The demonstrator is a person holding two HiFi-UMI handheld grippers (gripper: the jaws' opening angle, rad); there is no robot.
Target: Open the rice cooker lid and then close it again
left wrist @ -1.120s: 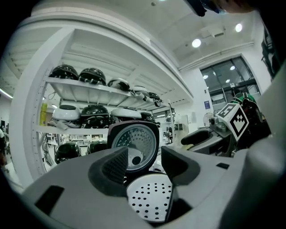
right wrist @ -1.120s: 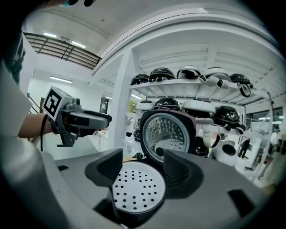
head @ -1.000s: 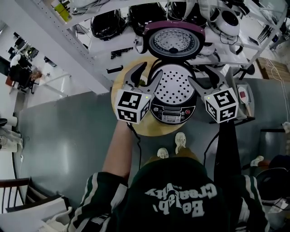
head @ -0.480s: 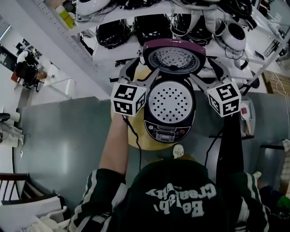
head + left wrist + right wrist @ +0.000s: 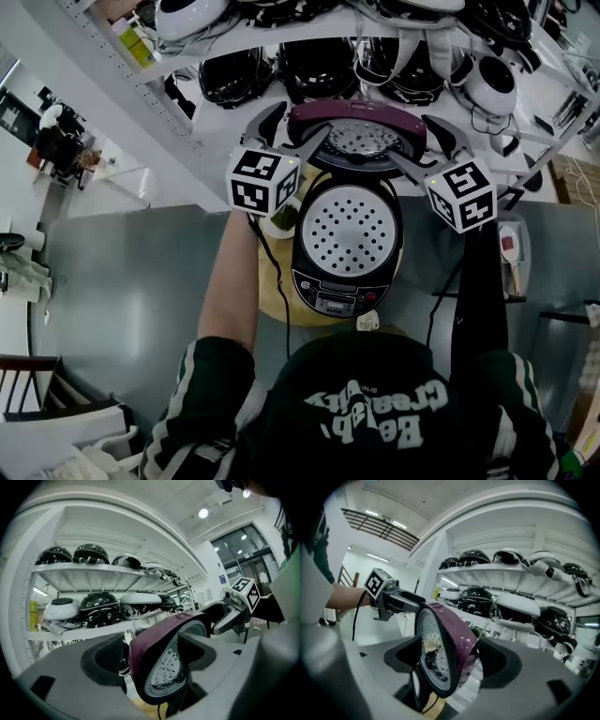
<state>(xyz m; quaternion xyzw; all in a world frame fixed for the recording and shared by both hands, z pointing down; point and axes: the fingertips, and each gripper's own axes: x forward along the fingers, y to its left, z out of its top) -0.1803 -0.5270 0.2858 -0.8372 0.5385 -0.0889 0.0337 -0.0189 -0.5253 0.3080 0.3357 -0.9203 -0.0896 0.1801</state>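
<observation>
Rice cooker (image 5: 302, 267) sits centre frame in head view, on a small round wooden table (image 5: 273, 302), control panel twd bottom of frame. Lid (image 5: 323, 116) is open, hinged at the far side, standing up twd top centre; purple outer shell, metal inner plate w/ holes facing the person. Droplets show on that plate in left gripper view.

Inside the cooker body: a white perforated tray (image 5: 347, 230) fills the opening. Can't tell what's under it.

Left gripper (image 5: 306, 118) is at the lid's left edge, upper centre-left. Its view shows jaws apart w/ the purple rim standing between them, one pad on the outer side, the other over the inner plate. Not clamped as far as I can tell.

Right gripper (image 5: 409, 137) is at the lid's right edge, upper centre-right. Same there: jaws spread, lid rim between them, inner plate toward one pad and purple shell toward the other, w/ a gap showing on the shell side.

Small green item (image 5: 284, 218) on the table just beside the cooker's left wall, below the left marker cube.

Shelves (image 5: 220, 117) across top of frame carry rounded black (image 5: 230, 70) and white (image 5: 487, 80) appliances w/ cords.
</observation>
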